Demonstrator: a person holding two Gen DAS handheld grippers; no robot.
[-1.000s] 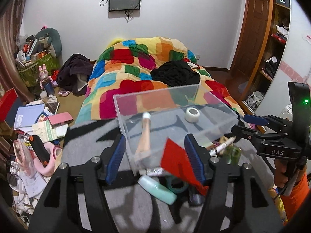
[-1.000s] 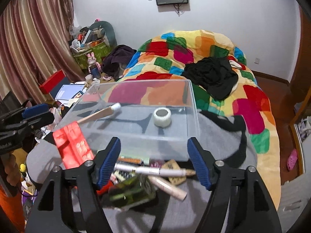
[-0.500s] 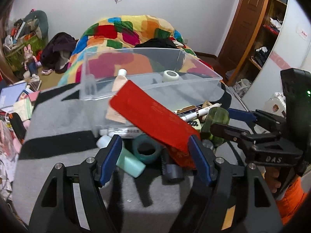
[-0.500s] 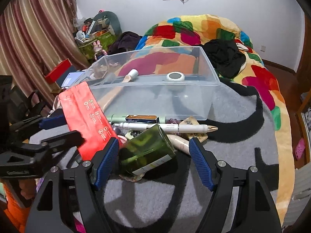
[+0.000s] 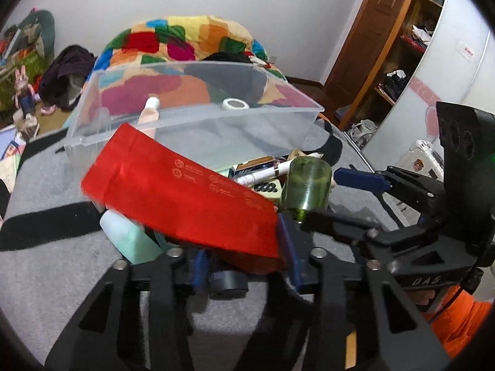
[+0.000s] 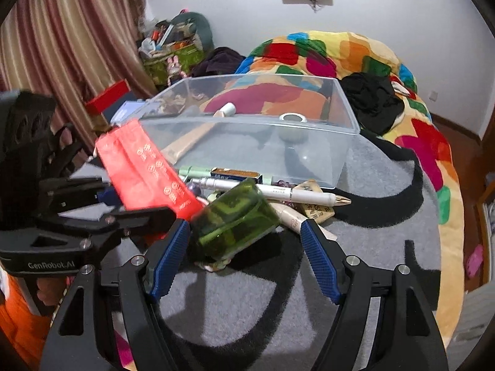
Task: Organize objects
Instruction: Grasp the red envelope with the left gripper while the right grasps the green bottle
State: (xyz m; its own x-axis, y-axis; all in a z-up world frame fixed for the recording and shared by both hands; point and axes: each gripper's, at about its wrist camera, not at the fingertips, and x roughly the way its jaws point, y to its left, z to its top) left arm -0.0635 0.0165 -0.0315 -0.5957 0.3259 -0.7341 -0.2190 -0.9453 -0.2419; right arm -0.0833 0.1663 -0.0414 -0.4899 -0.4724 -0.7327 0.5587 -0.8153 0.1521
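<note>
Clear plastic bin [image 5: 191, 130] sits on the grey-and-black blanket [image 5: 55, 278], with the loose clutter piled just in front of its near wall. Inside it you have a tape roll [image 6: 292, 117] and a beige tube [image 6: 198, 136] leaning against the wall, both only seen through the plastic. Red pouch [image 5: 182, 198] covers most of the pile in the left view; under it I can only make out part of a mint bottle [image 5: 123, 235] and a dark cylindrical thing [image 5: 229, 281] I can't identify. Your left gripper [image 5: 244, 262] has just been closing, jaws narrow now, around the pouch's lower end, but the pouch hides the left pad, so I can't tell if the pads actually press on it. Pouch is also motion-blurred. Your right gripper [image 6: 244, 259] stands wide, with the green translucent bottle [image 6: 235, 225] lying tilted between the jaws; its left end is against or just beside the left pad, right pad clear of it. White pen [image 6: 272, 191] lies behind the bottle, in front of the bin.
</note>
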